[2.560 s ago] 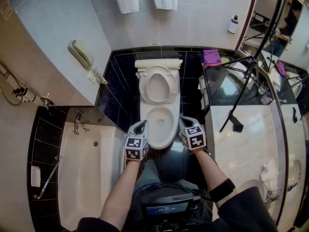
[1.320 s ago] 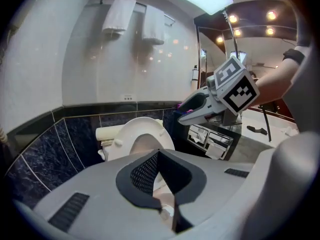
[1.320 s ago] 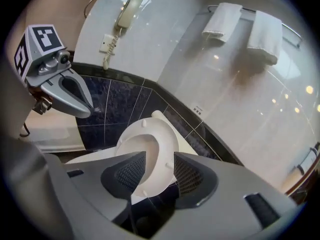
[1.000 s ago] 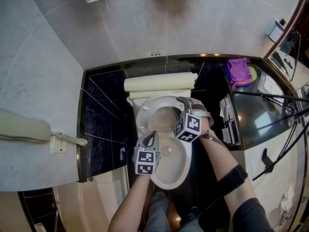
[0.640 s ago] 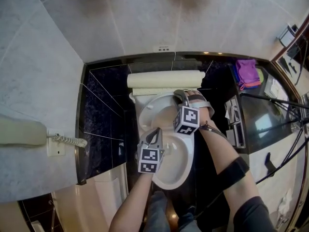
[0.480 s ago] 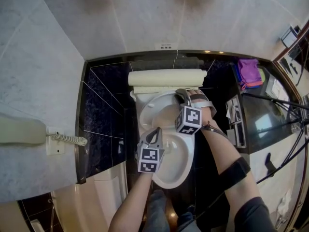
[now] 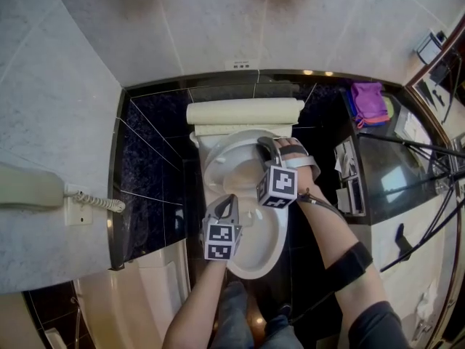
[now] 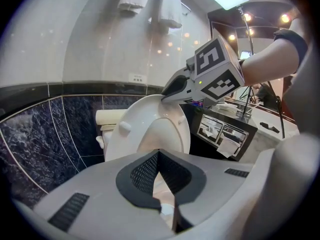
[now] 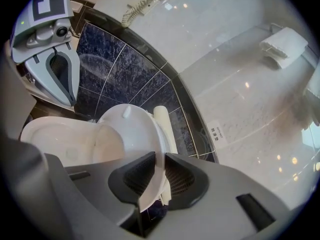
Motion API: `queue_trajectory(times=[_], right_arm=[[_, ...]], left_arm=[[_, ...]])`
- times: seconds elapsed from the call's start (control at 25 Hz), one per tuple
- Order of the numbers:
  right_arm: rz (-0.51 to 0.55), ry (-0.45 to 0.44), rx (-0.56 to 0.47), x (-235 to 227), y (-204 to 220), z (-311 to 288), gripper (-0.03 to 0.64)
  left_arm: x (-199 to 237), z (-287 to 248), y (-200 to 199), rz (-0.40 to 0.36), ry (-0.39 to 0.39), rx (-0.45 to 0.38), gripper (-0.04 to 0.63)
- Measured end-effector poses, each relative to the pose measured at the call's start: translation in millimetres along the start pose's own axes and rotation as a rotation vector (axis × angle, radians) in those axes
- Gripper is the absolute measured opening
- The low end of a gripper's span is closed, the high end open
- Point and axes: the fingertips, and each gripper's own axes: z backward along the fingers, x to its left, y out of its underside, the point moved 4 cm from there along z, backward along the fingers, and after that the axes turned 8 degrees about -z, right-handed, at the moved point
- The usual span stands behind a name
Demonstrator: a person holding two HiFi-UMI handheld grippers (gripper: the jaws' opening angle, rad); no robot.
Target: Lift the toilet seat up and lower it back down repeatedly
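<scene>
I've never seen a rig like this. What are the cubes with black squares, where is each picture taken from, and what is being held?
There is no robot here. A person holds a gripper in each hand, and the marked cubes are part of those grippers. The head view comes from a camera on the person's head, looking steeply down into a bathroom. The other two views come from cameras riding on each gripper, looking along its jaws. The right gripper has just closed its jaws on the edge of the tilted-up seat. The left gripper hangs over the bowl with its jaws together, holding nothing. A phone hangs on the wall at left.
</scene>
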Motion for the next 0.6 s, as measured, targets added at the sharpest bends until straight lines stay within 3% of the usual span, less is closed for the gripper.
queue_trajectory(times=[0.6], right_arm=[[-0.006, 0.034, -0.088, 79.4, 2.0, 93.7, 0.072]], left_arm=[[-52.9, 29.2, 21.2, 0.027, -0.02, 0.011, -0.009]])
